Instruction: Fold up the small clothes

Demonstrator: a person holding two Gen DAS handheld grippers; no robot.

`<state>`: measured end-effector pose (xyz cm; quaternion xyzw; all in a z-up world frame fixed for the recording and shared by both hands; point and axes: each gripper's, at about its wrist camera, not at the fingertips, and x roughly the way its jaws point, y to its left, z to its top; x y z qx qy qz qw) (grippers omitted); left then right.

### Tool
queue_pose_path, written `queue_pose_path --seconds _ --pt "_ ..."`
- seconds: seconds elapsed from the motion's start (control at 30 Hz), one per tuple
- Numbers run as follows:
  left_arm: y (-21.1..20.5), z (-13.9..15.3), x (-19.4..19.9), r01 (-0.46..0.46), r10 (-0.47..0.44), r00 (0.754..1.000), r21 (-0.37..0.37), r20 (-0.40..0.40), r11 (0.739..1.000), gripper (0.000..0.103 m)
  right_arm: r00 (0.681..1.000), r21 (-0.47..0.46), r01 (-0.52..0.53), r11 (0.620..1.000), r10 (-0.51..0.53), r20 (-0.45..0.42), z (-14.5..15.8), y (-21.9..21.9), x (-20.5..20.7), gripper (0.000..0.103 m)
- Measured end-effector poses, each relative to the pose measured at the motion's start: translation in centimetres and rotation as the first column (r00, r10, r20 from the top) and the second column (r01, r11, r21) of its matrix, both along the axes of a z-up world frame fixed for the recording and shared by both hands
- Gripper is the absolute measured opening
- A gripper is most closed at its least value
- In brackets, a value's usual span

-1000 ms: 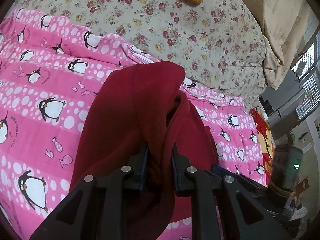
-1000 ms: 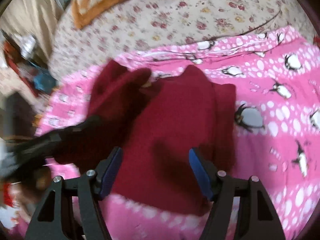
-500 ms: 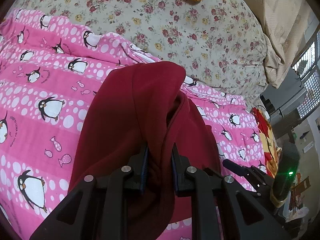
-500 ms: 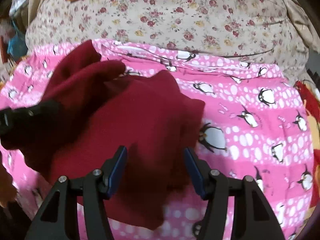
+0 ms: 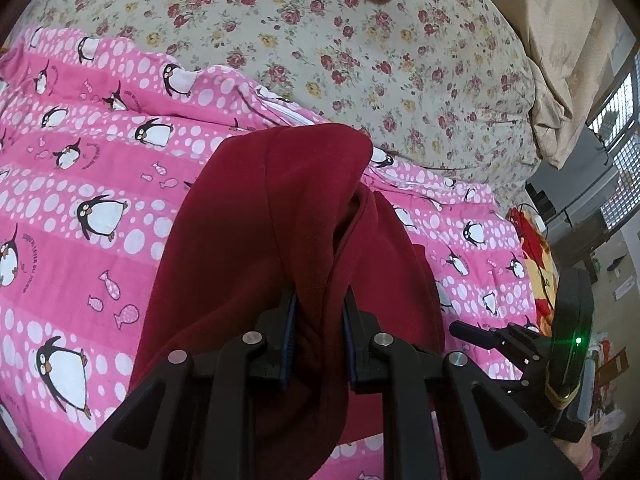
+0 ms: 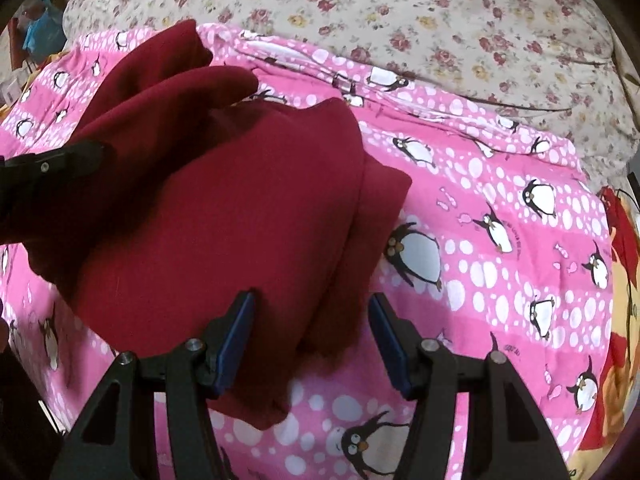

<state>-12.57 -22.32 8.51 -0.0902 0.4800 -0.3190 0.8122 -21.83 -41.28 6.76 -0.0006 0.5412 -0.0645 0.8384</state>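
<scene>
Left wrist view: close above the dark red fleece garment [image 5: 276, 216], facing the bed's floral far edge. Right wrist view: equally near, same heading, from the right. Shared: garment, pink penguin-print blanket [image 6: 500, 248].

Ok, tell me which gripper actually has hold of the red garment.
The left gripper: its jaws pinch a fold of the red garment. The right gripper is open, gripping nothing.

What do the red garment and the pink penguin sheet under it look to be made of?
Red garment: probably fleece or thick knit; matte, soft rounded folds, bunching thickly in the left hand-held gripper.
Pink penguin sheet: likely thin printed cotton; flat, matte, fine creases near its edge.
</scene>
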Motion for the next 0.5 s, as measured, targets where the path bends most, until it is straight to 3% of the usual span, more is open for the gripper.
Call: queue_pose_path --seconds 0.27,0.5 --pt "-1.3 -0.2 -1.2 0.022 -0.023 0.999 0.036 0.023 0.999 0.000 0.999 0.040 0.012 0.999 -0.011 -0.034 -0.7 -0.7 0.4 0.062" --pt "-0.5 0.5 -1.2 0.015 -0.015 1.000 -0.001 0.013 1.000 0.000 1.000 0.050 -0.010 0.999 0.011 -0.021 -0.2 -0.2 -0.1 0.062"
